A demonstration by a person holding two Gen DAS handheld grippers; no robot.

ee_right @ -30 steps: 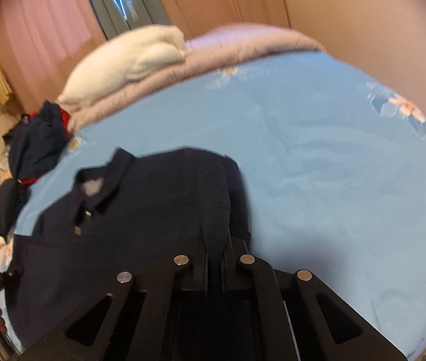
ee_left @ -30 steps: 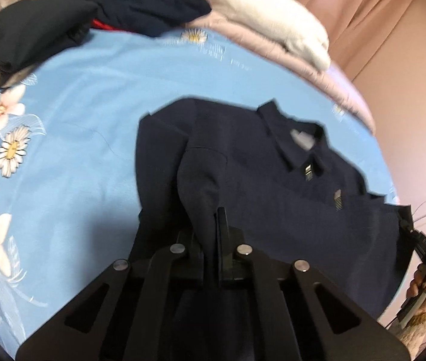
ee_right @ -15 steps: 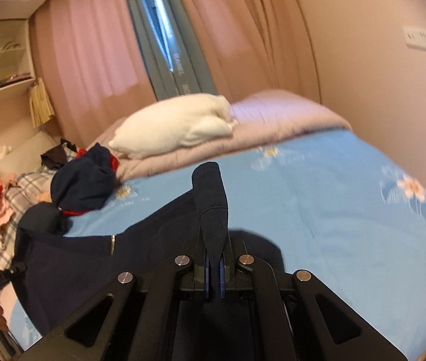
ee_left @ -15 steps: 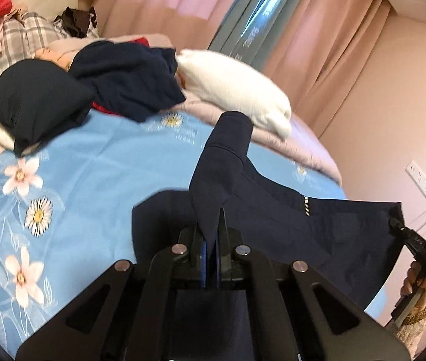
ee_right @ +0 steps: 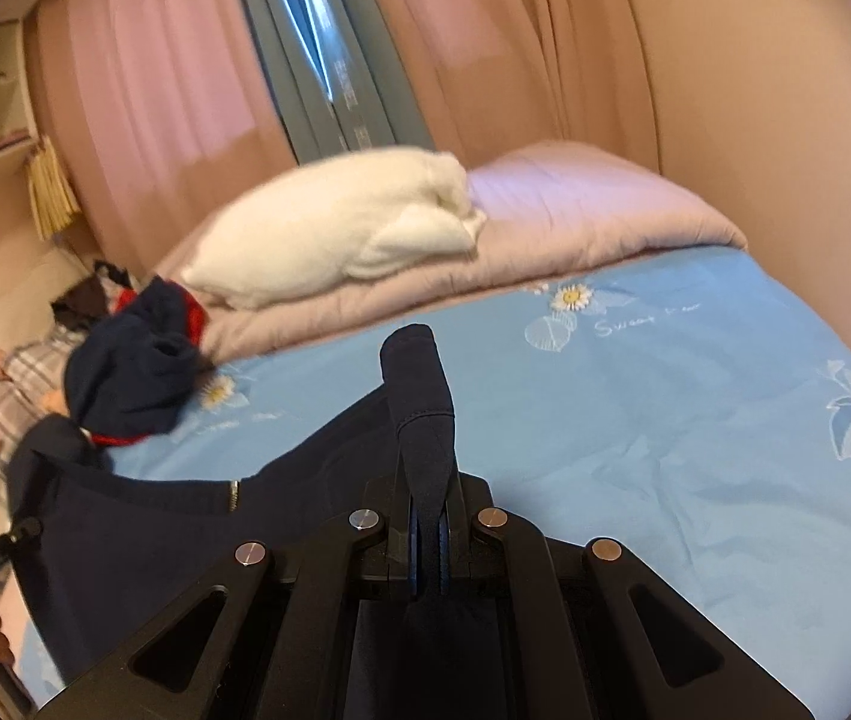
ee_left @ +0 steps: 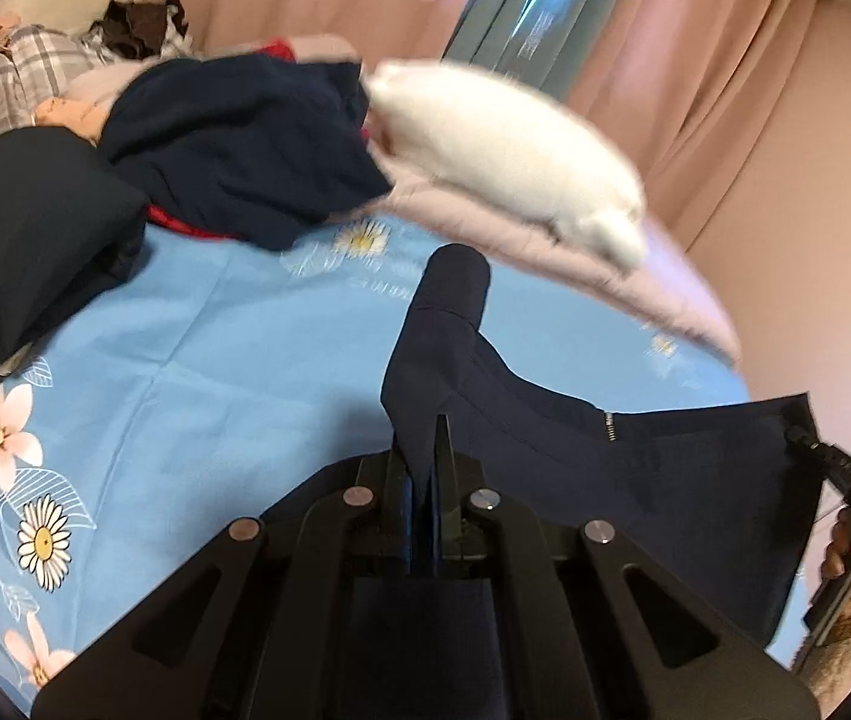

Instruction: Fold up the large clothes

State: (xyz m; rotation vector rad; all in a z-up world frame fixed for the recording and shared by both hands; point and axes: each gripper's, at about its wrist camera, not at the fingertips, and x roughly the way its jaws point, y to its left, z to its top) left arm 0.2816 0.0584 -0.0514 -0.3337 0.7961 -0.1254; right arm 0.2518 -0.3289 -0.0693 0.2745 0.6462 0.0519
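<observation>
The dark blue shirt [ee_left: 635, 480] is held up off the bed [ee_left: 215, 372] and is stretched between the 2 tongs. Its long way runs from side to side, from one tongs to the other. In the left view, the shirt runs off to the right, where the other tongs and a hand [ee_left: 845, 546] can be seen at its far edge. In the right view, the shirt [ee_right: 173, 540] runs off to the left. The blue sheet [ee_right: 635, 420] lies open in front of and below both tongs, so neither hand is clearly nearer to it.

The left tongs [ee_left: 422, 516] are pressed together on a bunch of the shirt, and a fold of cloth sticks up past the tips. The right tongs [ee_right: 428, 546] are pressed together on another bunch in the same way.

A pile of clothes [ee_left: 233, 144] and a white pillow [ee_left: 503, 144] are seen at the far end of the bed, well apart from the shirt.

The shirt will most likely need to be laid flat on the sheet next.
</observation>
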